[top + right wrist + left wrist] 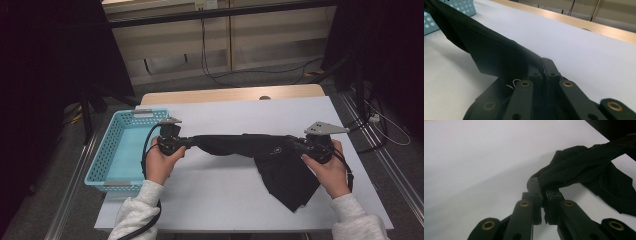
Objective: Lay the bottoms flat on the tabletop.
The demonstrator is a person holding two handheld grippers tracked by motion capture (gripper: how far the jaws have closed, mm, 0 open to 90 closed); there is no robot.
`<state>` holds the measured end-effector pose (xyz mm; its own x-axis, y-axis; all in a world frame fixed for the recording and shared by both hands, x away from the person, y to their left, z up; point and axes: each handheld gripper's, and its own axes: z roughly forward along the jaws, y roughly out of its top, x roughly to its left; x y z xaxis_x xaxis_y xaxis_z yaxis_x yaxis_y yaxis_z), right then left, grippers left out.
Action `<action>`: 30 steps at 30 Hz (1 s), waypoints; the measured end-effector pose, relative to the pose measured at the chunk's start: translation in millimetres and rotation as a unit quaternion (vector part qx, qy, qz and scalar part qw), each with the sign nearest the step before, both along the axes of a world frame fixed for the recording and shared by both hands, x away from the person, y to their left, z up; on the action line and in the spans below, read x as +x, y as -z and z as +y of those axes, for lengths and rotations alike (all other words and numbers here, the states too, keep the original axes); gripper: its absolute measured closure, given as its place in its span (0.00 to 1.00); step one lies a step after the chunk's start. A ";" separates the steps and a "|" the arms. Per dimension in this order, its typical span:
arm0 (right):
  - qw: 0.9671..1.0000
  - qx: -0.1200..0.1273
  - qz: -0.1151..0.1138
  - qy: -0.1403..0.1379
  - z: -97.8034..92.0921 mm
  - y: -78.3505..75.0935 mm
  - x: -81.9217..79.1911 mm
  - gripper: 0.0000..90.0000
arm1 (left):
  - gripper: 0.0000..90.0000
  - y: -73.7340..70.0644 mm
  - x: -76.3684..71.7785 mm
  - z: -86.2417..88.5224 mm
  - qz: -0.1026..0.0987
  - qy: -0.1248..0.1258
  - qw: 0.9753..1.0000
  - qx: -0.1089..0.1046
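Both sets of jaws clamped on the black cloth [260, 152], one at each end. Left gripper [543, 195] pinching a bunched corner, right gripper [543, 65] biting down on a folded edge. Looks like a stretch-it-out hold: cloth pulled into a rope-ish band between the two, lifted over the counter [225, 115], with a loose triangle flap sagging down near the right side and touching the white surface. Probably held taut like that to straighten it before folding, or to carry it over to the blue basket [116, 150], sitting just left of the left hand [160, 162]. Just a guess though.

From above: whole span visible, left gripper [186, 141], right gripper [296, 145], right hand [330, 172], basket beside the counter's left edge. No telling the actual pinch from up there, too dark. Left gripper view gives the close-up of the jaws squeezed on wadded fabric. Right gripper view adds a tiny white logo [513, 83] on the cloth near the jaws, plus a corner of the basket [461, 7] far off.
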<state>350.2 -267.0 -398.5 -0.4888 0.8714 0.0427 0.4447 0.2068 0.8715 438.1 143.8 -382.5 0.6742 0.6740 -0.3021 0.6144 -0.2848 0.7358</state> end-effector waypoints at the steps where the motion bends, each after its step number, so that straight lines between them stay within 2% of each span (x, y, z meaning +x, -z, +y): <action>1: 1.000 -0.002 0.003 -0.001 -1.0 0.9 2.9 0.97 | 0.95 -1.0 3.0 -1.4 0.001 0.001 1.000 0.000; 6: 1.000 -0.002 0.008 0.000 -2.4 -7.7 19.6 0.97 | 0.95 -9.1 17.9 -3.8 0.004 -0.002 1.000 -0.010; 11: 1.000 -0.006 0.028 -0.002 -5.0 -9.5 44.1 0.97 | 0.95 -12.2 42.6 -5.1 0.032 -0.019 0.999 -0.017; 13: 0.999 -0.011 0.038 -0.003 -4.8 -12.5 59.2 0.97 | 0.95 -16.1 54.6 -8.2 0.044 -0.023 0.999 -0.008; 14: 0.999 -0.014 0.044 -0.005 -4.2 -14.8 68.1 0.97 | 0.95 -18.9 61.4 -10.1 0.043 -0.027 0.999 -0.011; 15: 0.999 -0.017 0.049 -0.006 -3.5 -17.2 78.1 0.97 | 0.95 -24.0 71.4 -12.3 0.042 -0.027 0.999 -0.002; 16: 0.998 -0.020 0.064 -0.009 -1.9 -20.8 93.1 0.98 | 0.95 -27.6 78.6 -13.2 0.038 -0.034 0.999 -0.002; 17: 0.998 -0.020 0.067 -0.005 -1.0 -24.1 103.4 0.98 | 0.95 -34.4 89.4 -14.6 0.028 -0.044 0.999 -0.003; 18: 0.998 -0.022 0.061 0.010 0.4 -31.4 118.7 0.98 | 0.95 -42.3 101.2 -16.4 0.012 -0.053 0.998 -0.002; 19: 0.998 -0.021 0.045 0.034 1.7 -42.2 134.3 0.98 | 0.95 -50.4 115.7 -18.4 -0.004 -0.066 0.998 -0.019; 20: 0.997 -0.008 0.011 0.080 2.0 -54.9 152.3 0.96 | 0.94 -53.0 125.8 -19.4 -0.018 -0.077 0.996 -0.046; 21: 0.993 -0.002 -0.013 0.119 2.7 -61.0 163.7 0.85 | 0.86 -51.9 132.5 -20.6 -0.035 -0.106 0.993 -0.035; 22: 0.989 -0.003 -0.017 0.144 4.9 -62.7 172.0 0.71 | 0.63 -47.2 136.3 -21.9 -0.043 -0.127 0.991 -0.015; 23: 0.988 -0.011 -0.006 0.154 8.0 -60.9 175.9 0.66 | 0.45 -39.4 136.7 -22.7 -0.041 -0.126 0.991 -0.017; 24: 0.987 -0.025 0.006 0.156 11.1 -56.8 175.2 0.63 | 0.36 -31.4 133.8 -23.2 -0.029 -0.117 0.993 -0.011; 26: 0.989 -0.033 0.007 0.141 15.6 -43.1 163.7 0.53 | 0.32 -16.8 124.3 -23.5 -0.031 -0.104 0.994 0.002; 27: 0.990 -0.041 0.010 0.133 16.9 -36.5 157.5 0.45 | 0.30 -6.0 117.4 -22.8 -0.023 -0.092 0.995 0.004; 28: 0.991 -0.053 0.025 0.123 17.4 -25.4 146.1 0.40 | 0.27 0.1 112.7 -22.4 -0.012 -0.087 0.996 0.005; 29: 0.991 -0.057 0.032 0.115 17.1 -19.3 138.6 0.39 | 0.25 9.0 104.4 -21.4 -0.005 -0.079 0.997 0.014; 30: 0.993 -0.065 0.037 0.096 15.8 -10.2 124.6 0.39 | 0.25 15.0 97.5 -20.9 -0.006 -0.072 0.997 0.021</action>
<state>474.9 -251.2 -388.3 -0.3129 0.9487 -0.0462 0.5485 0.2202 0.8066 535.5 123.0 -397.5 0.5728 0.7760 -0.2641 0.6420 -0.2243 0.7332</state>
